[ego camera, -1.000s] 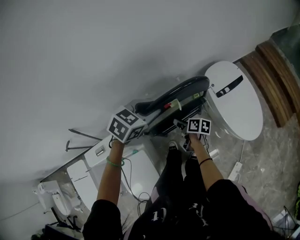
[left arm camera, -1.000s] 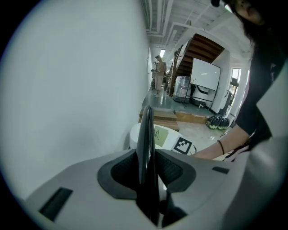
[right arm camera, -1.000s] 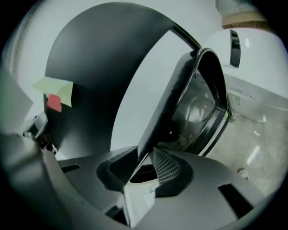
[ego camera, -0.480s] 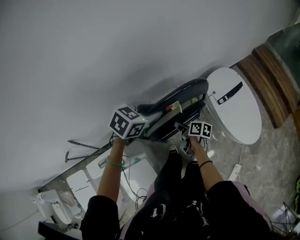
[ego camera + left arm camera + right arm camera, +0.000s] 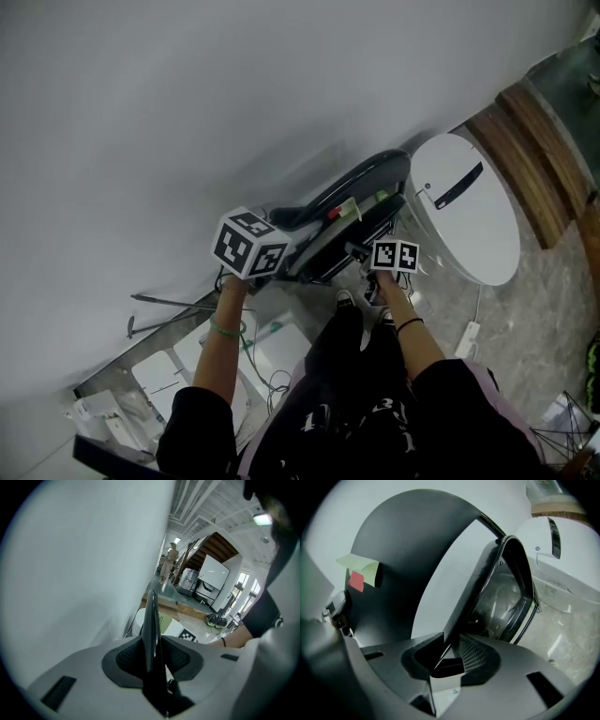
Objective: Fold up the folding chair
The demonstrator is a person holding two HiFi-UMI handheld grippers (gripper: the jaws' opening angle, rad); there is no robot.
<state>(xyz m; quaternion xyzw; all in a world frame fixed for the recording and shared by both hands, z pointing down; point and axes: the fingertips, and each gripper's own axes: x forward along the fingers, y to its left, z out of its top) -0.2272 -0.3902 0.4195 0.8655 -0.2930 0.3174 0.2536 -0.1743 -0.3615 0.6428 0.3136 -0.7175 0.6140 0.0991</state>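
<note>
The black folding chair (image 5: 352, 208) stands folded flat, close to the white wall (image 5: 187, 112). My left gripper (image 5: 281, 246) is shut on the chair's thin black edge (image 5: 150, 625), which runs upright between both pads (image 5: 129, 660). My right gripper (image 5: 364, 253) is shut on another edge of the chair (image 5: 451, 645). In the right gripper view the curved black backrest (image 5: 408, 545) bears a green tag (image 5: 363, 568) and a red tag (image 5: 356, 581), and the glossy seat (image 5: 506, 597) lies folded up beside it.
A white oval lid (image 5: 466, 208) with a black strip stands just right of the chair. A wooden step (image 5: 530, 141) lies at the far right. White appliances (image 5: 173, 370), cables and a power strip (image 5: 466, 339) sit on the stone floor round the person's legs.
Both grippers have carried the folded chair a little toward the wall, then held still. The grips on the chair have not changed.
</note>
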